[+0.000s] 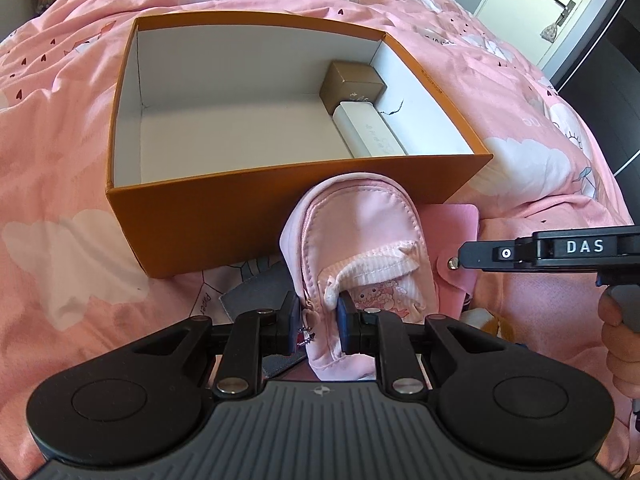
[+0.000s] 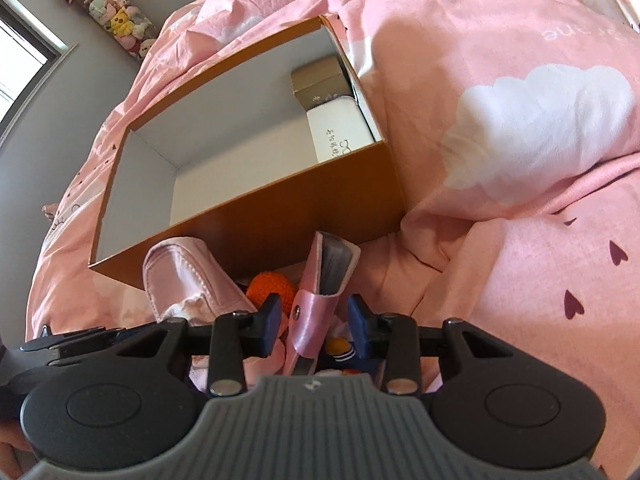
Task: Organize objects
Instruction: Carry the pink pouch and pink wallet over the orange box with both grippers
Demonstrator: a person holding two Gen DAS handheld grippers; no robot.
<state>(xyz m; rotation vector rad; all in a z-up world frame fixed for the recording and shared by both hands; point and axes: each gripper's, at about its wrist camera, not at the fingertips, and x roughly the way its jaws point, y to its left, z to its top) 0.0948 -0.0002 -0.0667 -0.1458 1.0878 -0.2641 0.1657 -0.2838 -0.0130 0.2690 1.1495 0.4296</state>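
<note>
We see the left gripper (image 1: 318, 320) pinching the pink pouch (image 1: 360, 240) at lower centre, before the orange box (image 1: 208, 216). The right gripper (image 2: 314, 320), marked "DAS", stands spread around the pink notebook (image 2: 324, 280), not pressing it.

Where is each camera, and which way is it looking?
Left wrist view: sits on the left tongs, looks down past them at the pink pouch they pinch and the orange box; the right tongs and some fingers show.
Right wrist view: sits on the right tongs, looks down at a pink wallet between the open pads; the left tongs show at lower left.
Shared: box, pouch, wallet, pink bedding.
</note>
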